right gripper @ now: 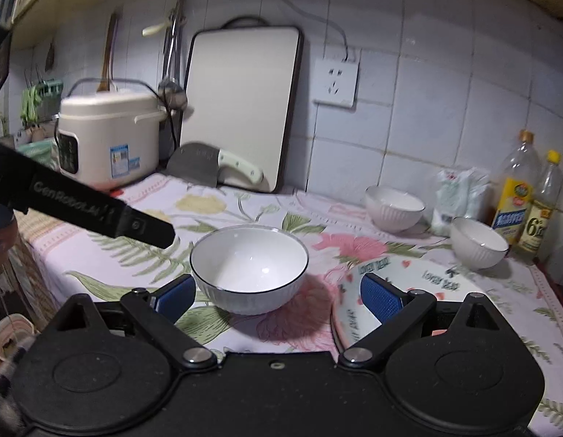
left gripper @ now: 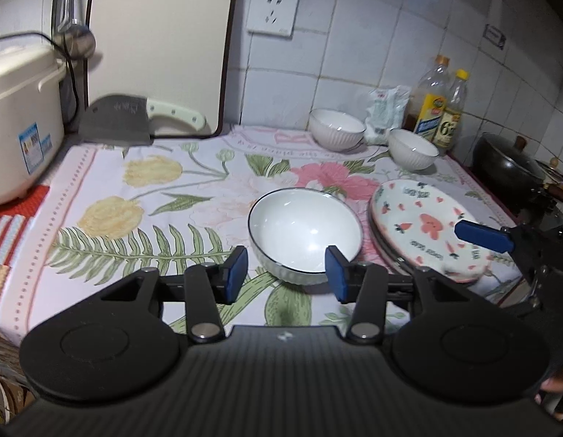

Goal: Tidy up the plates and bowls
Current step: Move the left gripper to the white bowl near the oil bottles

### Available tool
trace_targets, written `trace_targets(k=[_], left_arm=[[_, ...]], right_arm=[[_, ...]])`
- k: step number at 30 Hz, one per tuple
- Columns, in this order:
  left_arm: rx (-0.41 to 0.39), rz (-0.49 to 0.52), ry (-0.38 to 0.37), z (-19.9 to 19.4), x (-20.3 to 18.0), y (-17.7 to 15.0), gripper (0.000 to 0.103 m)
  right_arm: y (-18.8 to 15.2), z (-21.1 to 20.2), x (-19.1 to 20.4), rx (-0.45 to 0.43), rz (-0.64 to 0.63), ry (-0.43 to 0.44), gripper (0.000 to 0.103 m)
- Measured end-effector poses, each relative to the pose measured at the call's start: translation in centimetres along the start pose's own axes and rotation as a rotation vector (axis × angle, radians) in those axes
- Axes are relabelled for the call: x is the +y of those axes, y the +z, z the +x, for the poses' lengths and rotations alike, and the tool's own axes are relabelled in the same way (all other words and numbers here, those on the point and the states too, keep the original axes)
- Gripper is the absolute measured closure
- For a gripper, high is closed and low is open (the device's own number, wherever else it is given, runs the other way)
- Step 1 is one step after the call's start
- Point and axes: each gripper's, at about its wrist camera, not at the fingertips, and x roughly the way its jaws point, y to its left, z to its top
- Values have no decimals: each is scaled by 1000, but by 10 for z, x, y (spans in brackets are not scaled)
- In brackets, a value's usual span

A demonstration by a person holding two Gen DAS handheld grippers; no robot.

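A white ribbed bowl [left gripper: 305, 233] [right gripper: 249, 267] with a dark rim stands upright on the floral cloth. My left gripper [left gripper: 285, 273] is open just in front of it, its jaws level with the bowl's near wall. A stack of patterned plates [left gripper: 423, 225] [right gripper: 423, 284] lies to the bowl's right. My right gripper [right gripper: 277, 298] is open, with its right finger over the plates' near edge; one of its fingers [left gripper: 481, 235] shows in the left wrist view. Two more white bowls [left gripper: 336, 127] [left gripper: 412, 149] stand at the back right, also seen in the right wrist view [right gripper: 394, 205] [right gripper: 478, 242].
A rice cooker [left gripper: 19, 116] [right gripper: 110, 138] stands at the left. A cleaver [left gripper: 135, 118] and a cutting board [right gripper: 241, 105] lean at the back. Oil bottles [left gripper: 441, 105] and a plastic bag [left gripper: 385, 113] stand at the back right. A black wok [left gripper: 511, 167] sits on the far right.
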Motion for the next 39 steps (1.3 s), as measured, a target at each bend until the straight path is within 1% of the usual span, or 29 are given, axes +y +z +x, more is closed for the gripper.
trace_targets(k=[5, 10, 14, 18, 22, 25, 30, 34, 39], left_arm=[[-28, 25, -13, -29, -14, 6, 54], [-45, 28, -39, -51, -28, 18, 52], [-46, 25, -54, -59, -38, 31, 51], [-41, 31, -60, -56, -45, 47, 51], [-33, 51, -58, -39, -50, 66, 51], [-19, 65, -66, -18, -53, 84, 51], [3, 61, -57, 27, -55, 112, 50], [28, 68, -61, 65, -57, 125, 50], [46, 69, -48, 107, -55, 139, 50]], right_arm=[[10, -31, -16, -10, 31, 5, 4], [27, -53, -38, -26, 67, 32, 4], [42, -57, -62, -6, 135, 59, 4], [55, -46, -87, 17, 195, 98, 4], [68, -23, -114, 40, 255, 119, 4], [77, 2, -136, 57, 294, 134, 4], [93, 45, -165, 96, 319, 145, 4], [101, 75, -183, 126, 328, 149, 4], [108, 109, -200, 160, 339, 140, 4]])
